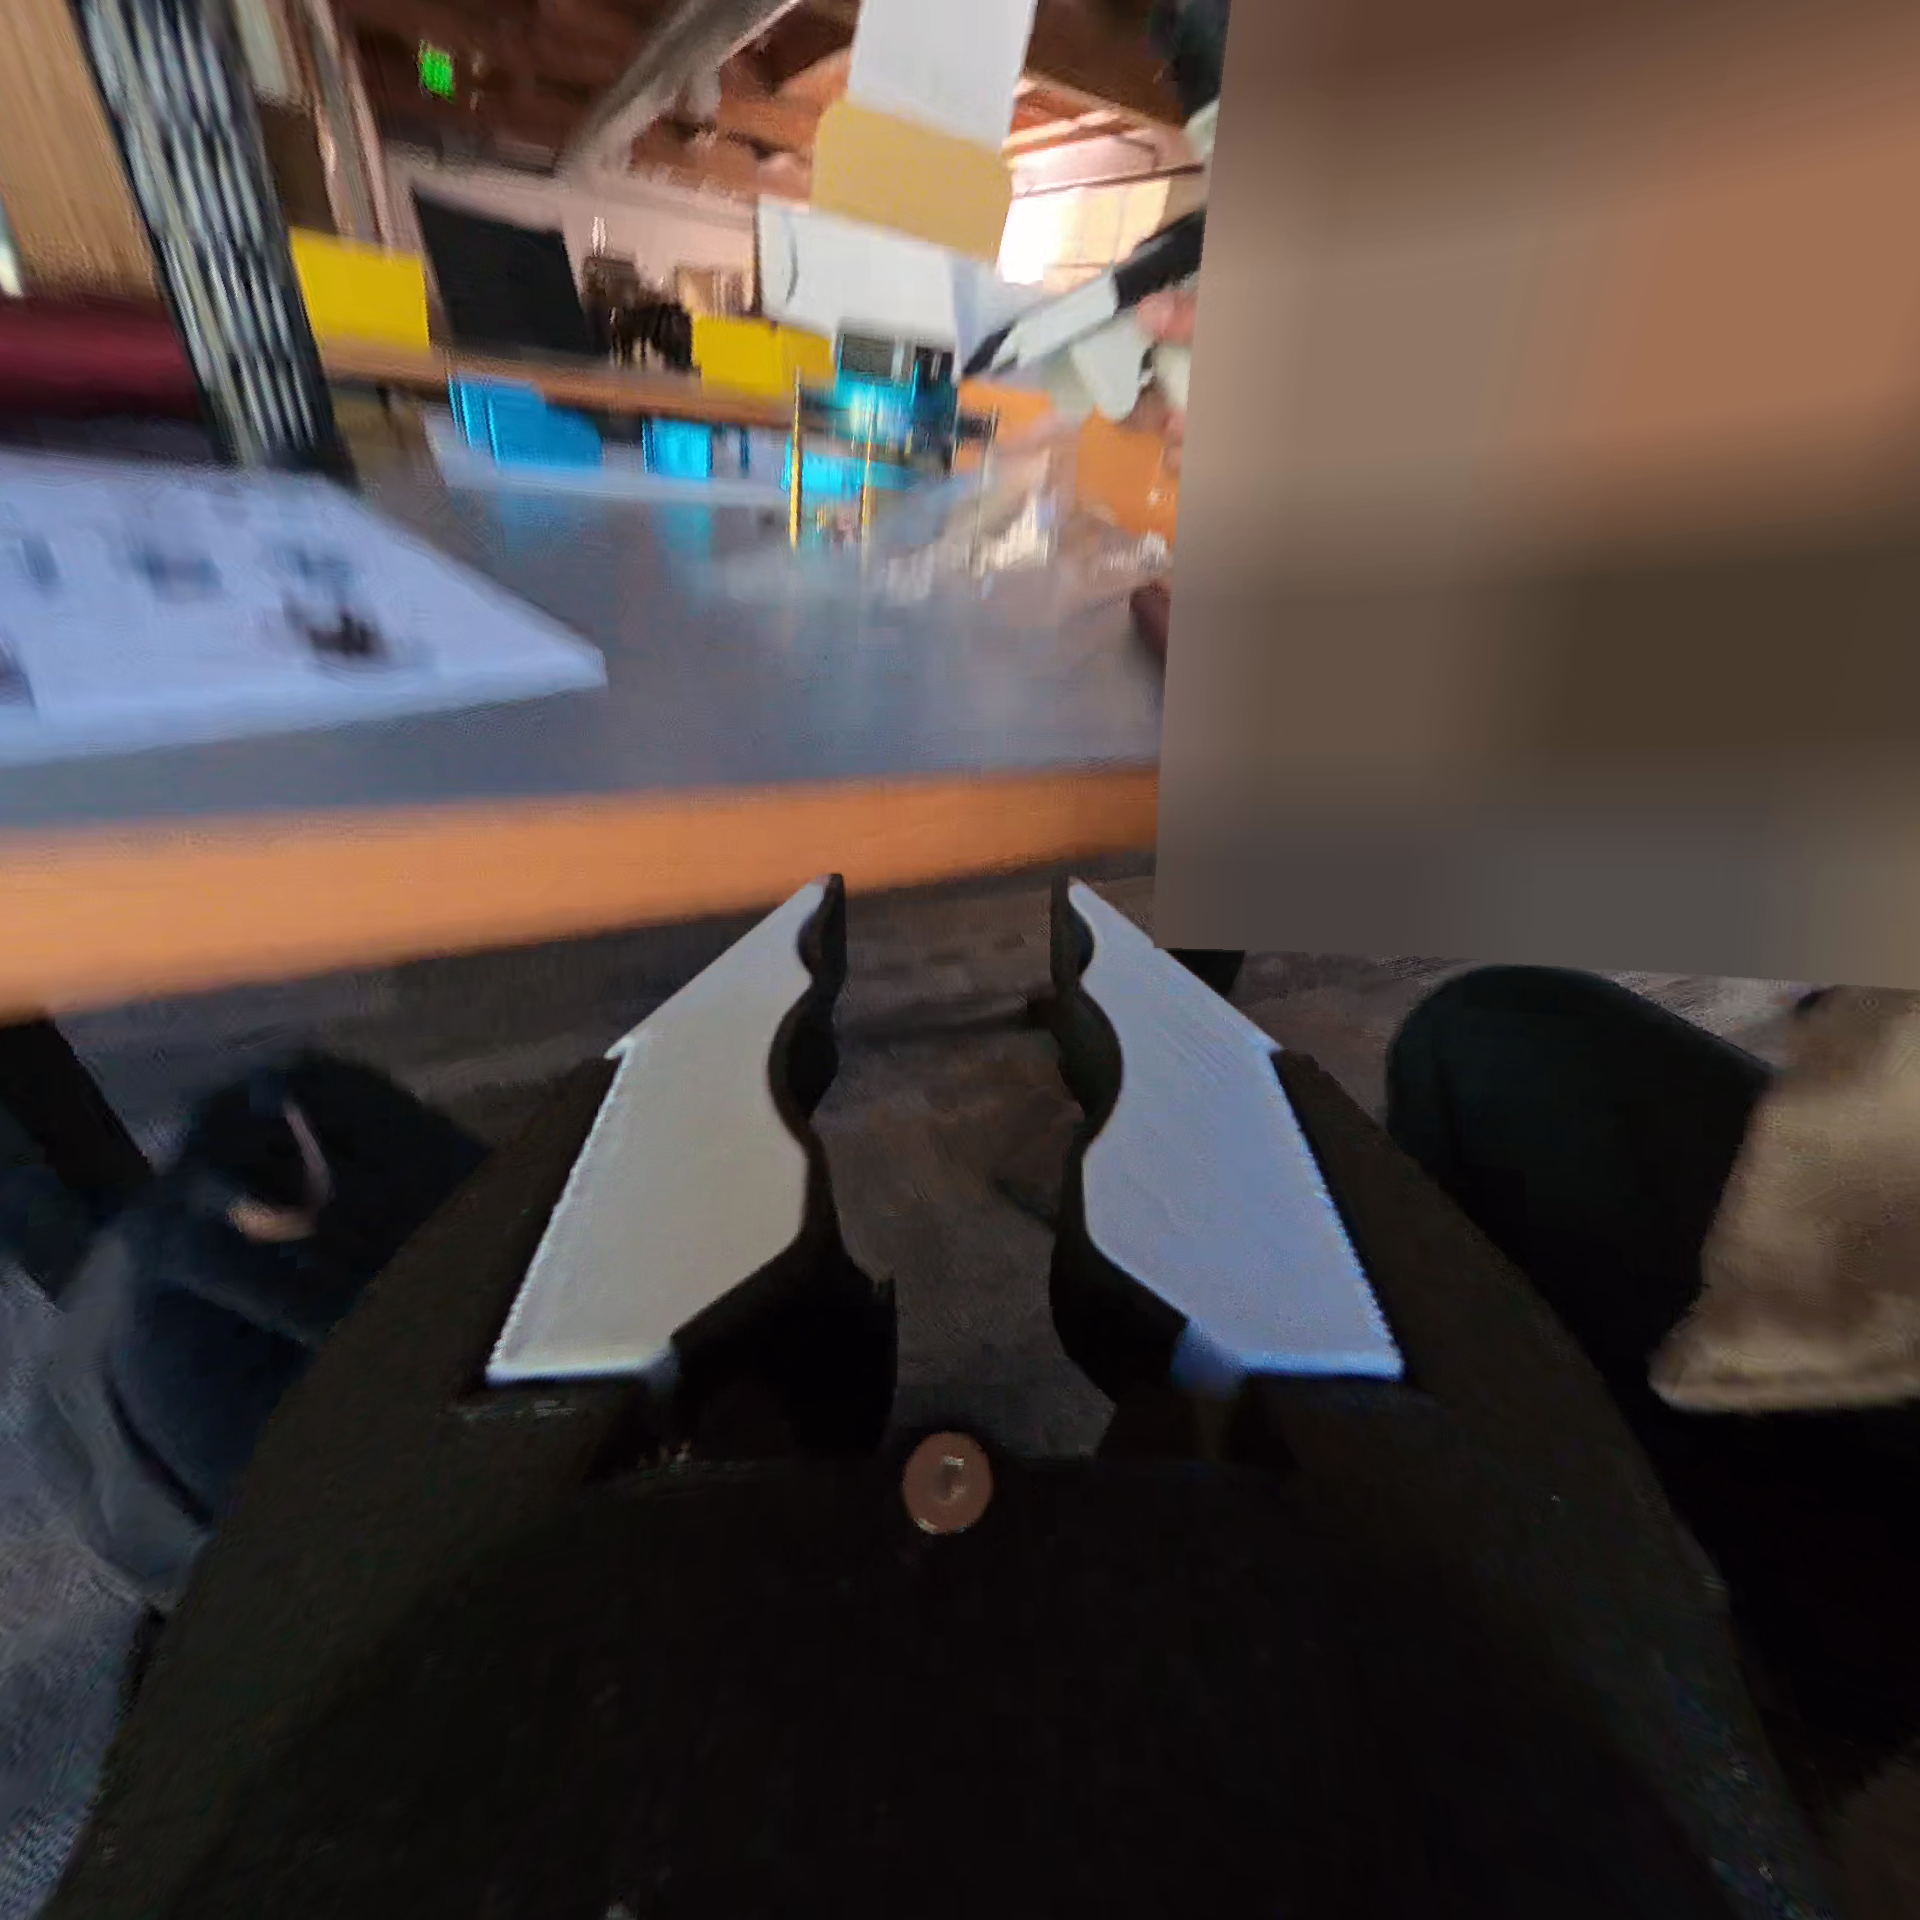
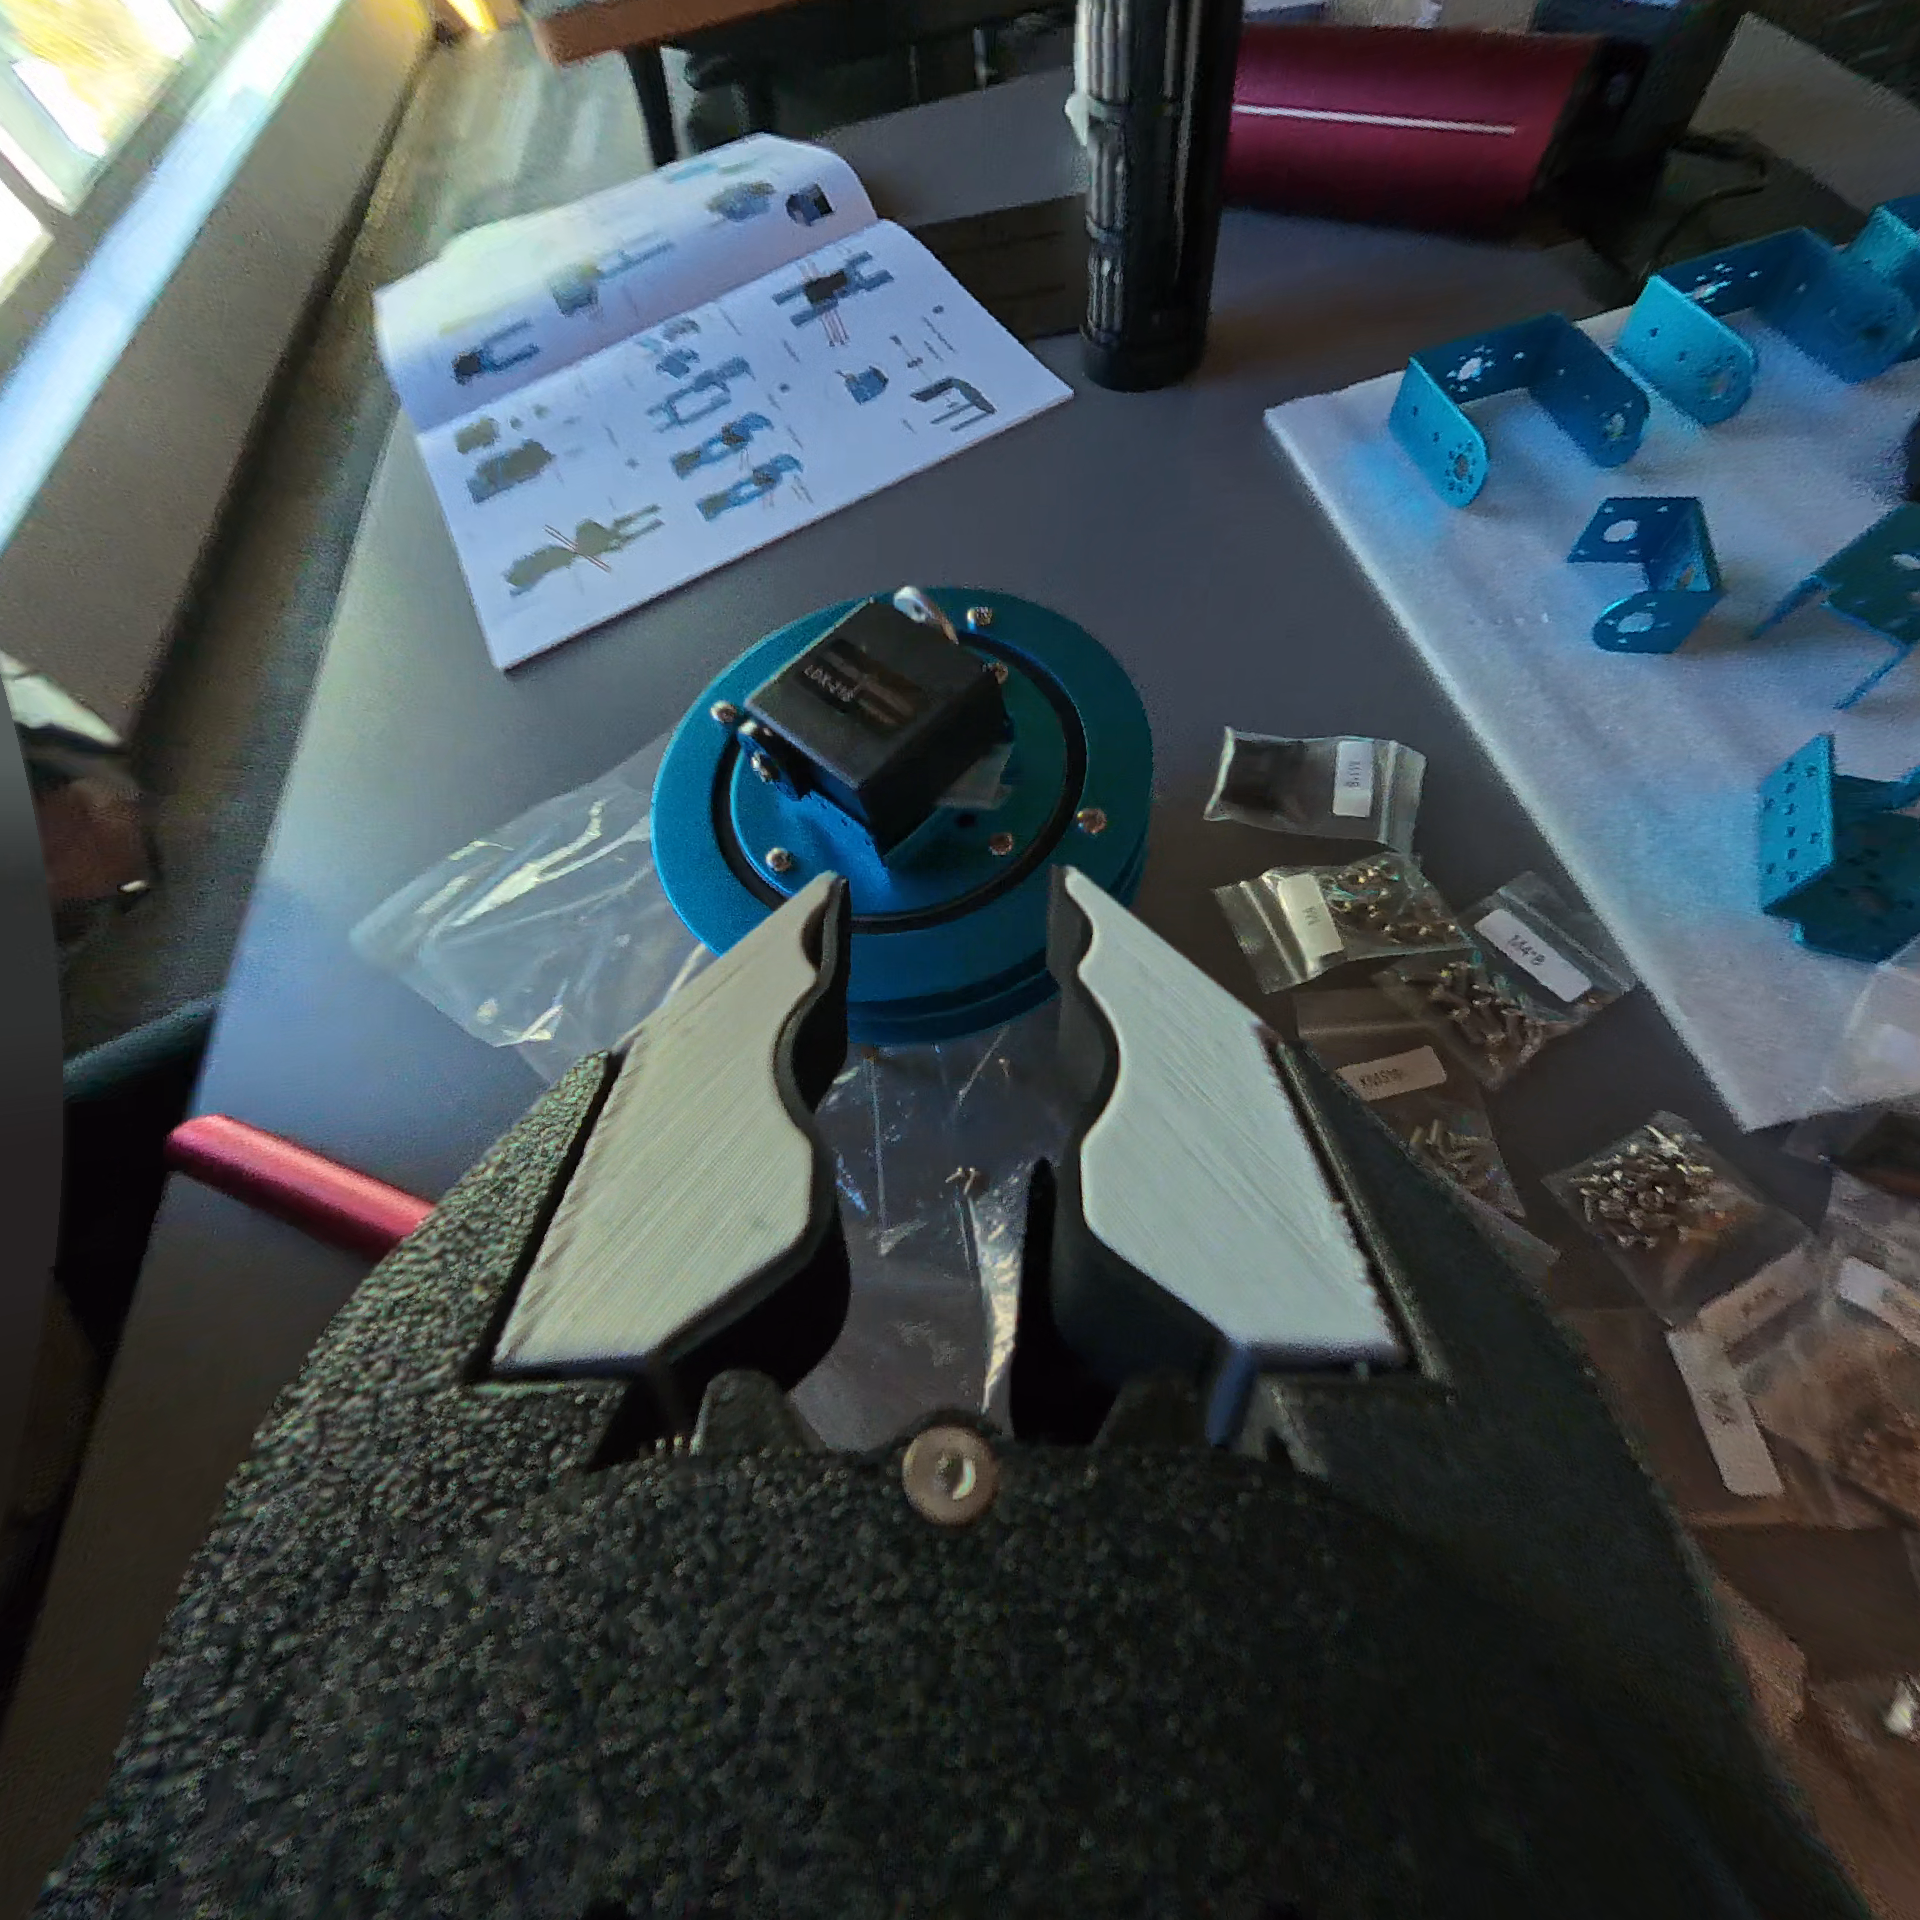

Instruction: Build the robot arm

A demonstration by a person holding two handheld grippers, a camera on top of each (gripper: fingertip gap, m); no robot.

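Right gripper (image 2: 948, 904): jaws apart, nothing between them. It hangs above the grey table (image 2: 1143, 540), tips just short of the blue round base (image 2: 717, 810), which stands near the middle of the table. A black box-shaped servo (image 2: 873, 717) sits tilted on top of the base, inside a black ring with small screws around it. A clear plastic bag (image 2: 499, 914) lies flat under and beside the base on its left side, and more clear film shows directly below the open fingers.

To the right of the base, several small zip bags of screws (image 2: 1340, 914) lie in a loose cluster toward the table's right edge, some overlapping. Beyond them, a white foam sheet (image 2: 1558, 727) carries a number of blue metal brackets (image 2: 1507, 405), set apart from one another. Toward the far left corner lies an open instruction booklet (image 2: 717, 416), pages up. A black cylinder (image 2: 1148, 208) stands upright just right of the booklet, with a dark red case (image 2: 1403, 114) behind it at the far edge.

Left gripper (image 1: 948, 914): jaws apart, empty. It is held below and in front of the table's orange near edge (image 1: 520, 862), clear of the surface. This view is motion-blurred; the booklet (image 1: 260, 603) shows on the tabletop at left, and blurred blue parts (image 1: 862, 436) stand at the far side
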